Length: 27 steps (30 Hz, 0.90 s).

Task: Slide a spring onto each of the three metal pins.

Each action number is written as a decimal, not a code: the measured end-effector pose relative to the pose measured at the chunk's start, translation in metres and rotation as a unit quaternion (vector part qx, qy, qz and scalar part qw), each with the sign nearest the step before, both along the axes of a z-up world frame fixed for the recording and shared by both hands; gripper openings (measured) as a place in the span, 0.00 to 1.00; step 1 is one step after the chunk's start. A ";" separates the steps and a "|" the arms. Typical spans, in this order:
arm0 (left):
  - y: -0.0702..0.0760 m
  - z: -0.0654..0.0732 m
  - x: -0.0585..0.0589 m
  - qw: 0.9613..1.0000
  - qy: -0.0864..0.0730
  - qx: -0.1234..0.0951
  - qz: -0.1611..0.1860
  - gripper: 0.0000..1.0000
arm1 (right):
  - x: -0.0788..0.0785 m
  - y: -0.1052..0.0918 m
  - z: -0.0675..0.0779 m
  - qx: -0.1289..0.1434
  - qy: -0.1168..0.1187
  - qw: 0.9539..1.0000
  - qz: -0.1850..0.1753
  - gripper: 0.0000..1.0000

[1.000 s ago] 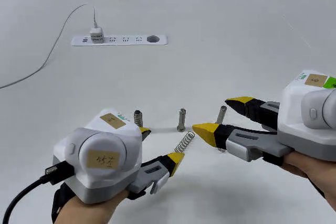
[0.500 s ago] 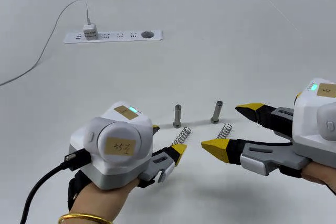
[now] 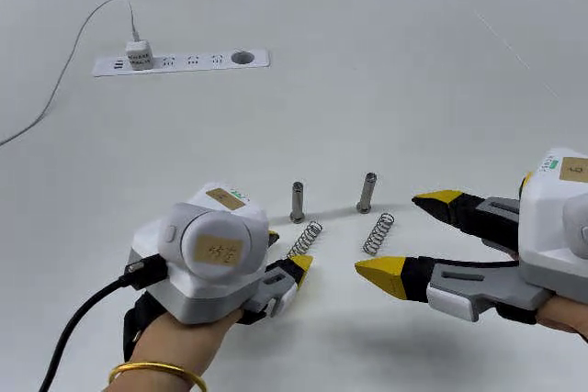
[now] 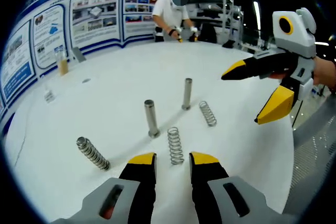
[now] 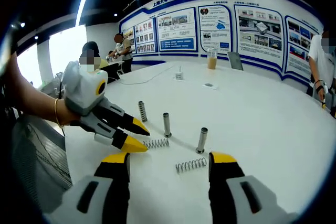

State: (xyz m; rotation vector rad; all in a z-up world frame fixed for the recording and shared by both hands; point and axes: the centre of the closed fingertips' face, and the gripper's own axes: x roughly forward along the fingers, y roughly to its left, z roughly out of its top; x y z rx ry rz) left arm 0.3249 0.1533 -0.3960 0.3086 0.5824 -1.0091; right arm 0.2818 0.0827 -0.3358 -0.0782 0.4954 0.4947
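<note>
**One pin dressed, two springs to lift**

In the head view the left gripper [image 3: 287, 254] sits at lower left and the right gripper [image 3: 409, 234] at lower right. Both are released and hold nothing. In the left gripper view the left jaws stand narrowly apart, and the first loose spring [image 4: 174, 145] lies flat on the table [image 3: 413, 89] just ahead of their tips. The right jaws gape wide, with the second loose spring [image 5: 191, 165] lying untouched at their mouth, low in the right gripper view. Just above the springs in the head view stand the first bare pin [image 3: 298, 201] and the second bare pin [image 3: 367, 192], both upright. The third pin [image 4: 93, 152], at lower left of the left gripper view, already wears a spring.

We judge the step in hand to be the pick-up. We should close lightly on one end of each spring, so the coils are not crushed and the other end is free. Then we tip it upright, line its bore over the pin's top, and let go only once some coils are over. A pinched spring may shoot away, and a knocked pin may topple.
</note>
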 end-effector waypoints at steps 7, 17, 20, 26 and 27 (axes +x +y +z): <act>-0.004 -0.005 0.001 1.000 -0.002 0.003 -0.011 0.22 | 0.000 -0.003 -0.003 0.006 0.003 1.000 -0.009 0.61; -0.009 -0.005 0.000 1.000 -0.010 0.008 -0.022 0.15 | 0.001 -0.006 -0.003 0.015 0.005 1.000 -0.019 0.60; -0.009 -0.005 0.001 1.000 -0.009 0.014 -0.021 0.13 | 0.001 -0.007 -0.002 0.016 0.005 1.000 -0.021 0.60; -0.008 -0.005 0.000 0.999 -0.009 0.019 -0.025 0.11 | 0.002 -0.008 0.000 0.018 0.004 0.999 -0.027 0.59; -0.008 -0.005 0.000 0.999 -0.008 0.019 -0.025 0.10 | 0.002 -0.009 0.000 0.019 0.003 0.999 -0.029 0.59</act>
